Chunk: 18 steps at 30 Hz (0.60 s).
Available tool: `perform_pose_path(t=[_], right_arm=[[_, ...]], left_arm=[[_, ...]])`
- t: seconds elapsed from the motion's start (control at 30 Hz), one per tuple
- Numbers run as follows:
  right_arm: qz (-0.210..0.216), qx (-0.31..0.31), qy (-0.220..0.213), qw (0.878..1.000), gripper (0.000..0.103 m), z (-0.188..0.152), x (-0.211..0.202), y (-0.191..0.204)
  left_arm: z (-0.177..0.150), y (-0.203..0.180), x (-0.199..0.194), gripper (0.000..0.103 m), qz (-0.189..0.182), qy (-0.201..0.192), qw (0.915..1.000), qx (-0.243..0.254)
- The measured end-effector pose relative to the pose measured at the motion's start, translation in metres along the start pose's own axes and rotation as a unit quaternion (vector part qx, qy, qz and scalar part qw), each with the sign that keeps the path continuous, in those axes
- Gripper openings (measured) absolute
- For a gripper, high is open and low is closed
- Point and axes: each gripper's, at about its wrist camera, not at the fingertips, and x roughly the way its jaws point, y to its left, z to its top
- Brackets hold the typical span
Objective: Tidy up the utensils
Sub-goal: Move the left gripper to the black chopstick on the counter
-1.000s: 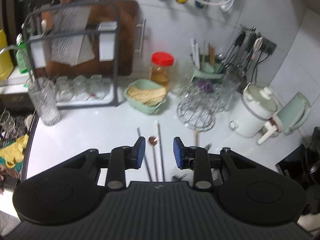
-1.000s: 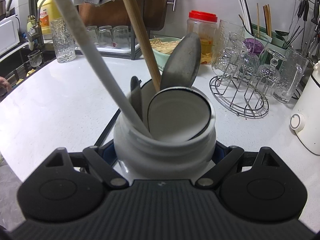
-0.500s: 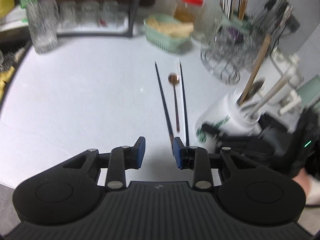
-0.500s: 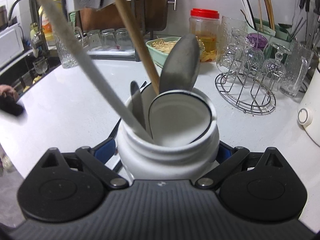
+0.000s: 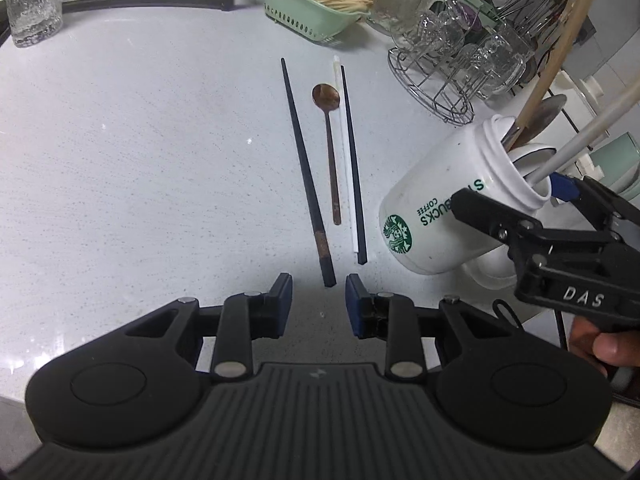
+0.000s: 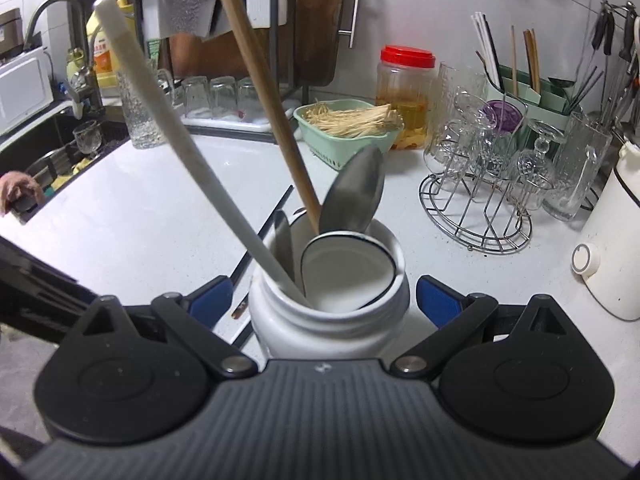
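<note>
On the white counter lie two black chopsticks, a copper spoon and a white stick, side by side. My left gripper hangs low just short of their near ends, open, with nothing between its pads. To the right a white Starbucks mug holds a white handle, a wooden handle and a metal spoon. My right gripper straddles the mug; its jaws are closing, with a small gap at each blue pad.
A green basket of sticks and a wire rack of glasses stand at the back. A tall glass is far left, a white cooker far right, a sink beyond the counter's left edge.
My left gripper dropped toward the counter and now sits at the chopsticks' near ends. My right gripper's pads, earlier tight against the mug, now stand apart from its sides.
</note>
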Motion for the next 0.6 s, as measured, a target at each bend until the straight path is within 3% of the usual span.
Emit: perform_pose_path(t=[0.1, 0.6], right_arm=[[-0.012, -0.021, 0.019, 1.0, 0.09, -0.001, 0.004, 0.003], [-0.016, -0.014, 0.032, 0.999, 0.09, 0.002, 0.005, 0.003]], left_arm=[[0.004, -0.007, 0.007, 0.034, 0.001, -0.002, 0.9999, 0.01], [0.02, -0.03, 0.034, 0.03, 0.054, 0.008, 0.9976, 0.042]])
